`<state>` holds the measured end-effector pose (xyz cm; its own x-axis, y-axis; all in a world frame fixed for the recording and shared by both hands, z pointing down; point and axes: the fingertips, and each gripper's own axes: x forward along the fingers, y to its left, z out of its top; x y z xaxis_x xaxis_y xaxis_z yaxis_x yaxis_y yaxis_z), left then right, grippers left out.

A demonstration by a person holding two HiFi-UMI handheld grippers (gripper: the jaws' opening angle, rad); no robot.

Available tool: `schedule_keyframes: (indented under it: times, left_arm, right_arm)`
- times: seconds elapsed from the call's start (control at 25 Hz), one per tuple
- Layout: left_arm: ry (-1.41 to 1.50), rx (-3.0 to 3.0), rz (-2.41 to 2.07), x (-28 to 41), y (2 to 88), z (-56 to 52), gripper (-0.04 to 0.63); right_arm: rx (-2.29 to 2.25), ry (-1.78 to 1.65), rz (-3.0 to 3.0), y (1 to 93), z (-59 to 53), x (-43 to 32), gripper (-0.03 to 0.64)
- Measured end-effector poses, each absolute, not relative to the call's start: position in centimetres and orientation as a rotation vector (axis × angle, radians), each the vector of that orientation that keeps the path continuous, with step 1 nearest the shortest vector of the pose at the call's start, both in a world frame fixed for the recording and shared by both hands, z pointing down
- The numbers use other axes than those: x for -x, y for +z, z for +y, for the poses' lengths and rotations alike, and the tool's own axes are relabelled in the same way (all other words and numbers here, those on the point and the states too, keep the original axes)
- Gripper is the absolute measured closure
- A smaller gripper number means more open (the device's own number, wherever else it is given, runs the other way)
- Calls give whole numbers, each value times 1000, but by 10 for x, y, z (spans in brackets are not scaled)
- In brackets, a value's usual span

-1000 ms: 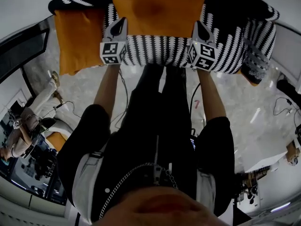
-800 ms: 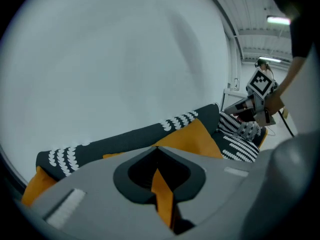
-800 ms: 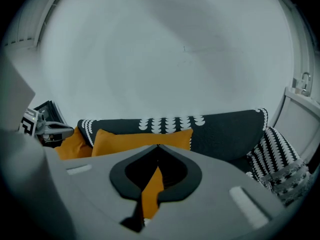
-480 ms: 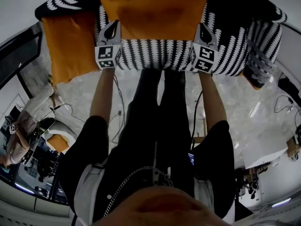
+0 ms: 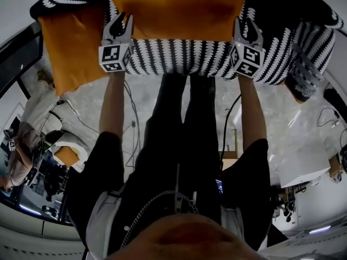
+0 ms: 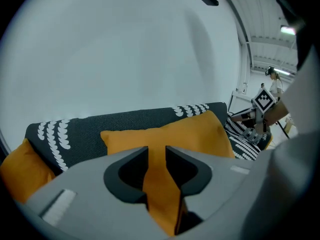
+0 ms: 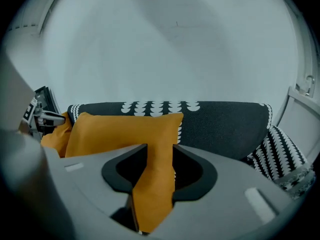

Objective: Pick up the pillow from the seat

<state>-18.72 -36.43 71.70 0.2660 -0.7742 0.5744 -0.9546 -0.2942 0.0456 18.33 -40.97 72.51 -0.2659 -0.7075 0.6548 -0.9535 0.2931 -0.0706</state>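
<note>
From my screen, the pillow point(image 5: 173, 10) reads as plain, saturated orange, and the sofa point(image 5: 179, 58) under it is black with rows of white scalloped marks that crowd into tight black-and-white stripes along its front edge. A cushion point(image 5: 65, 47) at the sofa's left end is the same orange. The floor point(image 5: 293, 129) is pale grey with faint marbling, and the person's trousers point(image 5: 179, 123) are black.

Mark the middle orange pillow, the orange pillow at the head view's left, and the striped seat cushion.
middle orange pillow point(image 5: 173, 10): head view, centre of its face.
left orange pillow point(image 5: 68, 47): head view, middle of its fabric.
striped seat cushion point(image 5: 179, 56): head view, middle of its front.
</note>
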Motion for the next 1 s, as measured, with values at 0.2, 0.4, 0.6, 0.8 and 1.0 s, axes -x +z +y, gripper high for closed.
schedule_keyframes:
  times: [0.2, 0.4, 0.6, 0.8, 1.0]
  left_arm:
    - [730, -2206, -1485, 179, 740, -369, 303]
    - [646, -2131, -1490, 191, 757, -369, 188]
    - [601, -2049, -1492, 211, 770, -367, 132]
    - [583, -2007, -1440, 221, 790, -362, 109]
    - [644, -2002, -1299, 216, 813, -347, 56]
  right_arm:
    - [-1464, 663, -2084, 747, -417, -184, 387]
    - [-1337, 766, -2127, 772, -418, -173, 225]
    - [-1235, 837, -2142, 785, -419, -163, 145]
    - [-1083, 901, -2161, 805, -419, -148, 101]
    - [-983, 953, -2140, 823, -410, -143, 64]
